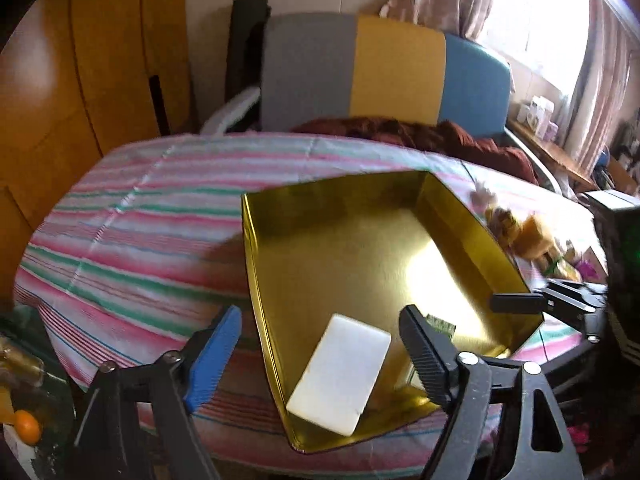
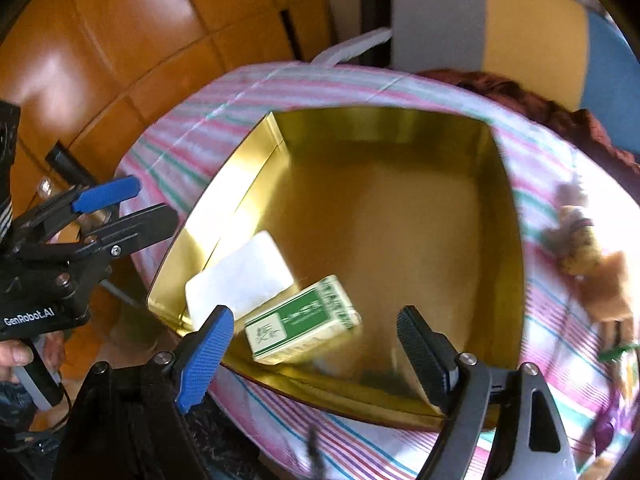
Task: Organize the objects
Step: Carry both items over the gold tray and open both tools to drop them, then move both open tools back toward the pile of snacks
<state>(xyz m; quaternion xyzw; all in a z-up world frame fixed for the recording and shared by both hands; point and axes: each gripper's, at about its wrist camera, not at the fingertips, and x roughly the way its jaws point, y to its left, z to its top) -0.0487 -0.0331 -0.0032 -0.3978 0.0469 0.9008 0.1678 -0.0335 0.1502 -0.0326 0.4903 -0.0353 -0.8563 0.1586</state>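
A gold tin box lies open on the striped tablecloth. In its near corner lie a white block and a green-and-white carton, the carton partly hidden behind my black finger. My left gripper hangs open above the white block and touches nothing. In the right wrist view the tin holds the white block and the tilted carton. My right gripper stands open just above the carton, its pads clear of it. The left gripper shows open at the tin's left edge.
Plush toys lie on the cloth right of the tin. A chair with a grey, yellow and blue back stands behind the table, with dark red fabric on it. Wooden cabinets fill the left. An orange sits low left. A hand holds the left gripper.
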